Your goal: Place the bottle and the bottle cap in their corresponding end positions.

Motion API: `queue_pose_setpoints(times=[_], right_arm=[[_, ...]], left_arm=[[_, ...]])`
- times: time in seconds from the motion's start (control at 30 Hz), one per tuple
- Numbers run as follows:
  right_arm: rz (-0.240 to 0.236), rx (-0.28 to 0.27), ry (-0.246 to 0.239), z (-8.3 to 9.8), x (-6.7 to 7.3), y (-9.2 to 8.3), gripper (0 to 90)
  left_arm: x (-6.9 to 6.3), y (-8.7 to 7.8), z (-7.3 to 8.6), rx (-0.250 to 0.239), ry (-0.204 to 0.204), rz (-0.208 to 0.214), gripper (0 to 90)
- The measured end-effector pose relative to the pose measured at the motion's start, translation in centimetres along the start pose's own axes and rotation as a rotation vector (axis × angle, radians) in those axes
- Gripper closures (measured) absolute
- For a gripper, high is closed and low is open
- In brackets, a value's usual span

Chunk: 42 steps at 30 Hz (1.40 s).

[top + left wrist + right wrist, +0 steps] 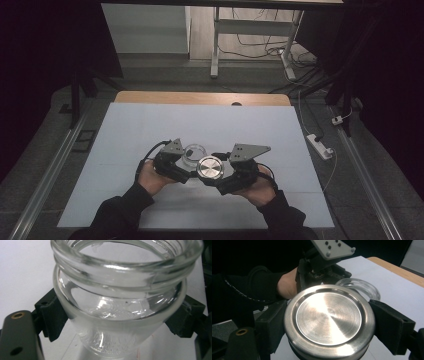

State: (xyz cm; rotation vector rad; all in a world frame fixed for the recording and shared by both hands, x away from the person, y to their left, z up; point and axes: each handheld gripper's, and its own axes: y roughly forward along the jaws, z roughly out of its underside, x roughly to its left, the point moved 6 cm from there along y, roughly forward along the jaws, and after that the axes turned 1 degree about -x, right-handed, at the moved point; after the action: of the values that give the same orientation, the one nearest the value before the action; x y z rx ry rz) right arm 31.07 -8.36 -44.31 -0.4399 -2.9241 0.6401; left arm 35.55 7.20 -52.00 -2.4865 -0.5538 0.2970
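The left gripper (184, 161) is clamped on the open glass jar (120, 302) below its threaded neck, jar just above the white table cover (150, 130). The right gripper (220, 175) pinches the round steel lid (329, 320) by its rim, face up, just beside the jar's mouth. This looks like the capping or uncapping step; capping next would call for centring the lid level over the threads, then twisting. Both hands sit close together near the table's near edge, grippers angled inward.

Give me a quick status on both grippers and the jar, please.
Left gripper shut on glass jar, jar open. Right gripper shut on steel lid, beside the jar. Nothing in the way.
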Motion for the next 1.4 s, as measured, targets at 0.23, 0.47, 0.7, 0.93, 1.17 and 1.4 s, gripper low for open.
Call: queue_pose_setpoints(times=[0.23,0.47,0.7,0.93,1.17,1.4], right_arm=[[0.004,0.001,-0.005,0.3,0.5,0.1,18.3],[0.015,-0.008,-0.015,0.8,0.9,0.1,18.3],[0.020,-0.015,-0.001,1.5,1.3,0.1,18.2],[0.030,-0.021,0.014,2.3,1.6,0.0,18.2],[0.043,-0.015,0.002,3.2,2.0,0.0,18.3],[0.056,0.000,0.001,4.5,2.4,0.2,18.3]], left_arm=[[0.3,0.0,-0.4,-0.012,-0.004,-0.003,15.8],[0.6,0.2,-1.0,-0.024,-0.002,-0.007,15.8],[0.9,0.5,-1.5,-0.034,-0.003,-0.009,15.8],[1.3,1.0,-2.1,-0.047,-0.003,-0.014,15.8],[1.6,1.7,-2.6,-0.057,-0.001,-0.019,15.8],[1.8,2.7,-2.8,-0.052,0.010,-0.028,15.8]])
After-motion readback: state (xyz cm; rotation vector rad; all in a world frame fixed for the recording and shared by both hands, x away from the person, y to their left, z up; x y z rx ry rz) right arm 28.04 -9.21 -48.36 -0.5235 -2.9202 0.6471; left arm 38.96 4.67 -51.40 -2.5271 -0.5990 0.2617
